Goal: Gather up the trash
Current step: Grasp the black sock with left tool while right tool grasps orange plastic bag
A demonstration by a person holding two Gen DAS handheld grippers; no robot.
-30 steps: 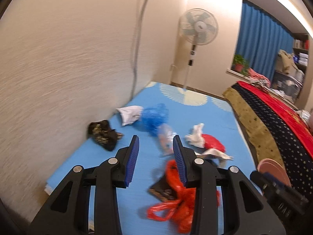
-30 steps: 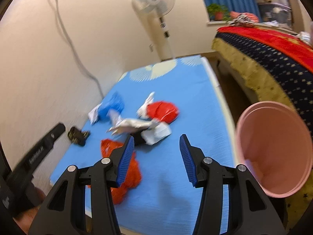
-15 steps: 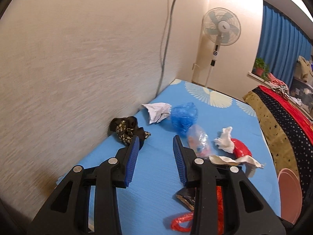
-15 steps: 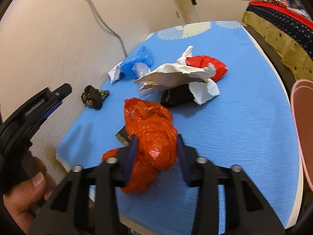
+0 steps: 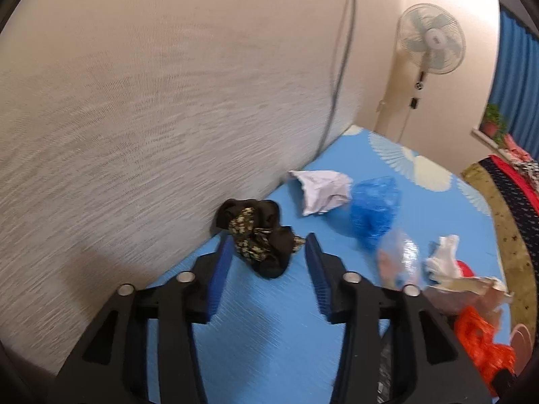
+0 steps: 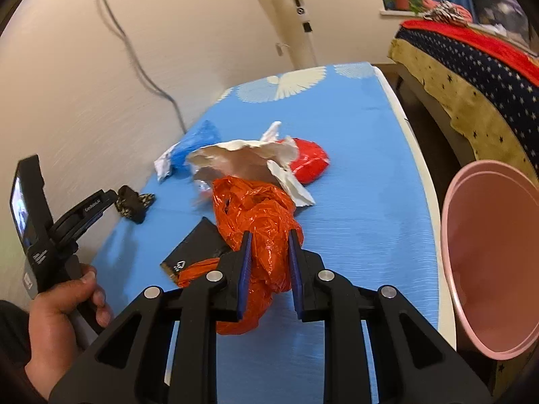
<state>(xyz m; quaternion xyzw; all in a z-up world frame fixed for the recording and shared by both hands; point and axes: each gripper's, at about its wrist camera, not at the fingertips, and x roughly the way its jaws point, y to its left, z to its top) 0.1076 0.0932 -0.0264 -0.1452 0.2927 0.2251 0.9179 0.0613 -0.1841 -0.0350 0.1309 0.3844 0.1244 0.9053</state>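
Note:
Trash lies scattered on a blue mat [image 5: 269, 330]. My left gripper [image 5: 267, 245] is open, its blue pads either side of a crumpled black and gold wrapper [image 5: 259, 235] by the wall. My right gripper [image 6: 268, 235] is shut on an orange plastic bag [image 6: 259, 215], which bulges between the pads. A pink bin [image 6: 488, 256] stands at the right of the mat. Other trash: white crumpled paper [image 5: 323, 188], a blue plastic bag [image 5: 374, 205], a red wrapper [image 6: 310, 165], torn white paper [image 6: 249, 155] and a flat black packet [image 6: 198, 245].
A beige wall [image 5: 134, 118] runs along the mat's left edge with a cable hanging down. A standing fan [image 5: 431, 47] is in the far corner. A bed with a starred cover [image 6: 478, 77] lies to the right.
My left gripper swung left from the middle of the pile to the black and gold wrapper. My right gripper moved down onto the orange bag and closed on it.

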